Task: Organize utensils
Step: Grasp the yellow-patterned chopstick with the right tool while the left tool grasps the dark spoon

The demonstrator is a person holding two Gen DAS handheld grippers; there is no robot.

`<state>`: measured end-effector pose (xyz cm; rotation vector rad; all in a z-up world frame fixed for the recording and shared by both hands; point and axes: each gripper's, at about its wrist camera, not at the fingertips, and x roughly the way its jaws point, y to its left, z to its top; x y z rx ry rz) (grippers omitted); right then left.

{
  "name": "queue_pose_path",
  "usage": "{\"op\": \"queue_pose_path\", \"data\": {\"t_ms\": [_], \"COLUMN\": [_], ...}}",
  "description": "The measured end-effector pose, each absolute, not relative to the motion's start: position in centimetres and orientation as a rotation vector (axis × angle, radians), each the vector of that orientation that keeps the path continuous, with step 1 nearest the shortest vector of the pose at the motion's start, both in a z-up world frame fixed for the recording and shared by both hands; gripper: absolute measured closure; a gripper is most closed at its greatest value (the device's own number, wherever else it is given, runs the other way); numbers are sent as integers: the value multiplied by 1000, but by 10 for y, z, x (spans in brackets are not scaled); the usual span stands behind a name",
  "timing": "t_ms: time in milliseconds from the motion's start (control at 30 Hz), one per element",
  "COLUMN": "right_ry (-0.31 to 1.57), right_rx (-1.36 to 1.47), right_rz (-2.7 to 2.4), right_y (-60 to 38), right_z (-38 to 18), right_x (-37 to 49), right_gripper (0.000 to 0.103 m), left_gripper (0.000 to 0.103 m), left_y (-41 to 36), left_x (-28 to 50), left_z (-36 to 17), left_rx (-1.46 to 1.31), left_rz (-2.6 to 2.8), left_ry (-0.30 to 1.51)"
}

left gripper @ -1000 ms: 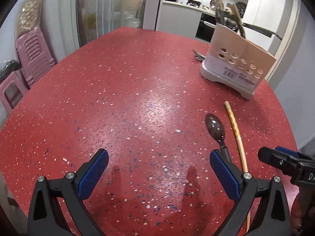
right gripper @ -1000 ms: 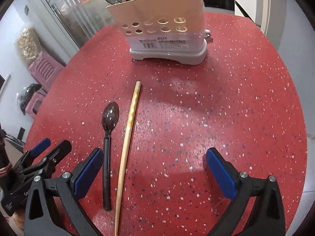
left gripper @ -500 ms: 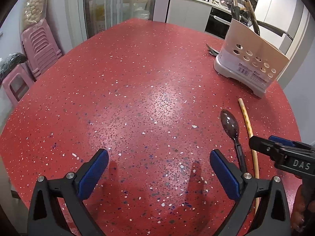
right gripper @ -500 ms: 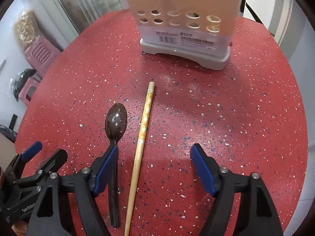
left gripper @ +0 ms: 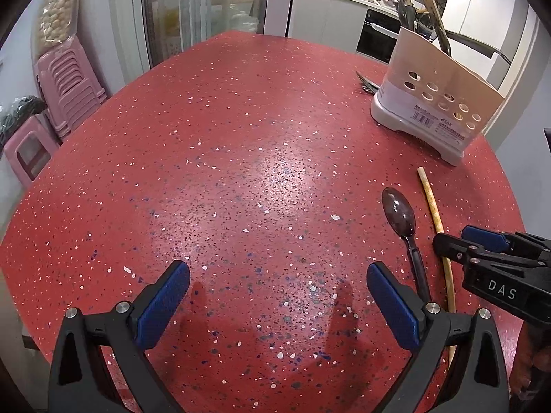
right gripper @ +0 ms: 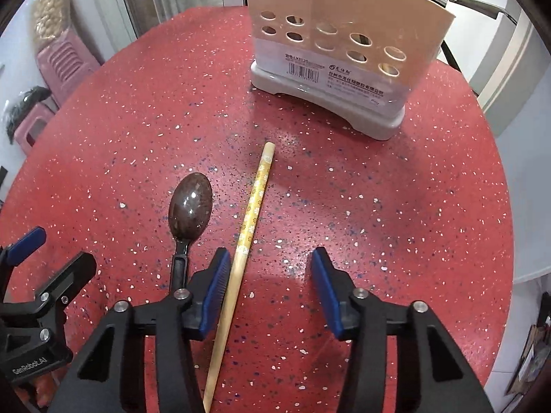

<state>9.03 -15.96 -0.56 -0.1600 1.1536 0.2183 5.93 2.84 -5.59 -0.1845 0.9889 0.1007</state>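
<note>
Right gripper (right gripper: pixel 268 282) tilts steeply down, fingers closing astride chopstick (right gripper: pixel 251 213).

We see a red speckled counter (left gripper: pixel 224 158) under a bright overhead glare. Stacked pink plastic stools (left gripper: pixel 65 82) stand left by the pale wall, a glass sliding door (left gripper: pixel 193 10) behind (cluttered inside), and white kitchen cabinets (left gripper: pixel 327 17) with a dark oven (left gripper: pixel 373 36).

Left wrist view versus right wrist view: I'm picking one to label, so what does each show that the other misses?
Only the left wrist view shows the utensils standing in the holder and cutlery lying behind it. Only the right wrist view shows the right tool closing around the chopstick, its right pad still clear of it. Both show the dark spoon, the holder and the red table.
</note>
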Motion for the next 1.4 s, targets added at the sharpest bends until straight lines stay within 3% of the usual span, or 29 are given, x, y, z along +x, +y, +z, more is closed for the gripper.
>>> {"op": "queue_pose_path", "data": {"t_ms": [100, 200, 233, 267, 1167, 1267, 1400], "right_ry": [1152, 1149, 1147, 1146, 1117, 1114, 1112], "right_rx": [-160, -154, -149, -134, 117, 128, 139], "right_rz": [224, 223, 223, 226, 304, 306, 310], "right_y": [-160, -164, -166, -169, -228, -231, -237], "right_z": [-5, -5, -4, -4, -9, -8, -9], "right_x": [90, 91, 91, 92, 89, 88, 89], "right_gripper": [61, 76, 88, 93, 95, 95, 95], "left_gripper": [0, 0, 0, 0, 0, 7, 8], "left_y": [24, 19, 18, 16, -62, -76, -78], "left_x": [60, 60, 60, 61, 101, 106, 110], "left_z": [-55, -53, -53, -53, -60, -59, -58], "left_rx": [-181, -175, -175, -177, -39, 17, 29], "left_rz": [92, 78, 73, 63, -63, -70, -76], "left_ry": [993, 999, 1001, 1005, 1109, 1116, 1141]}}
